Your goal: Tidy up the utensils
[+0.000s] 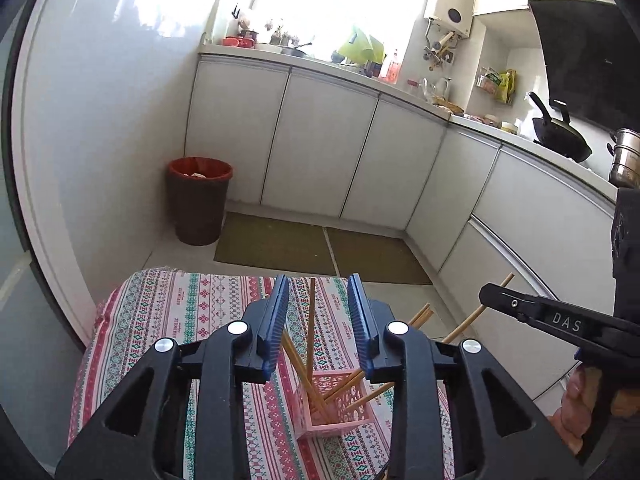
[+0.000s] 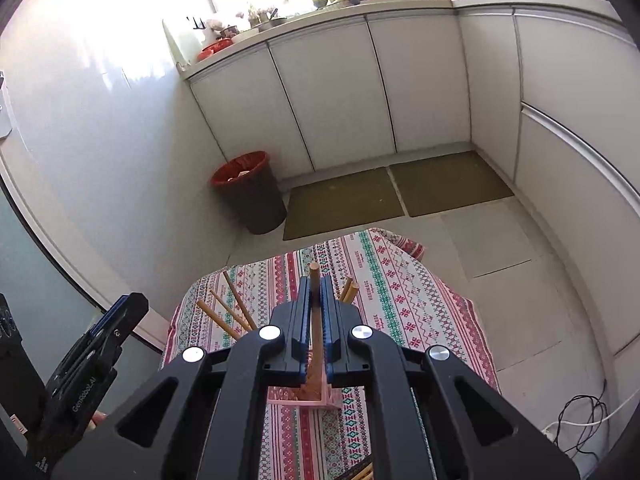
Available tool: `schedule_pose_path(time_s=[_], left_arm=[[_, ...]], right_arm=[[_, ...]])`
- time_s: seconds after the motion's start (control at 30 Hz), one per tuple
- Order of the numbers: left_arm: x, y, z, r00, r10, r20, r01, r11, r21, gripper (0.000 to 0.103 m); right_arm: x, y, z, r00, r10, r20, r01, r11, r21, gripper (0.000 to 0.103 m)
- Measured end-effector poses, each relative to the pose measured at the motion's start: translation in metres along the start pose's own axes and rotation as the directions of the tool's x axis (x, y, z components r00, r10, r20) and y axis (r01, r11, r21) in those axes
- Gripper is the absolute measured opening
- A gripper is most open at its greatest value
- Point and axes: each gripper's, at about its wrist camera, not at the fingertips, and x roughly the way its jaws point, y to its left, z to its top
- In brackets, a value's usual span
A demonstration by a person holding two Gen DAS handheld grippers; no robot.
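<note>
Above a small counter [image 1: 168,312] draped in a patterned cloth [image 2: 400,300], the right claw [image 2: 315,292] clamps a single wooden chopstick [image 2: 314,280] between its blue pads [image 2: 304,312], jaws drawn narrow, the stick standing nearly upright with its top end poking past the fingertips. Its lower end runs down toward the pink lattice holder [image 1: 336,404] that sits on the cloth directly under the claw (whether the tip touches the holder's floor cannot be told). The left claw [image 1: 318,300] hovers over the same holder with its jaws wide and nothing between them. Several more chopsticks [image 1: 310,328] already stand in the holder, fanning outward at different tilts, some leaning left, others right. In the left view the right claw shows at the right edge, a chopstick crossing it. Beyond the counter lie two olive floor mats [image 2: 400,196], a dark bin [image 1: 198,204] with a red liner by the wall, and white cabinets [image 1: 320,144] under a cluttered worktop.
</note>
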Motion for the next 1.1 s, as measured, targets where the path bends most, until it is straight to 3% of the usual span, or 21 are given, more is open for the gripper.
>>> schedule_pose_path(time_s=[0.17,0.23,0.37,0.5,0.73,0.93,1.1], left_arm=[[0.003,0.003,-0.004,1.0,0.006,-0.026,-0.006,1.0,0.001,0.035],[0.003,0.003,-0.006,0.999,0.007,-0.033,-0.007,1.0,0.008,0.038],[-0.001,0.0,-0.01,0.999,0.015,-0.037,-0.014,1.0,0.021,0.049],[-0.004,-0.006,-0.015,0.998,0.018,-0.062,-0.015,0.999,0.05,0.054],[-0.012,-0.021,-0.028,0.996,0.032,-0.079,-0.025,0.996,0.084,0.077],[-0.02,-0.028,-0.034,0.994,0.048,-0.095,-0.038,0.994,0.105,0.086],[-0.024,-0.036,-0.044,0.991,0.054,-0.121,-0.037,0.99,0.139,0.095]], right_arm=[[0.013,0.005,-0.004,1.0,0.007,-0.03,-0.007,1.0,-0.004,0.011],[0.014,0.004,-0.007,0.999,0.013,-0.041,-0.012,1.0,0.013,0.026],[0.007,0.001,-0.012,0.999,-0.003,-0.038,0.004,1.0,0.015,0.026],[-0.004,-0.005,-0.019,0.999,-0.017,-0.028,0.018,0.999,0.037,0.04],[-0.02,-0.016,-0.033,0.998,-0.058,-0.013,0.059,0.996,0.06,0.061],[-0.037,-0.022,-0.051,0.989,-0.144,0.021,0.143,0.989,0.033,0.075],[-0.047,-0.022,-0.062,0.968,-0.246,0.058,0.247,0.969,-0.019,0.083]])
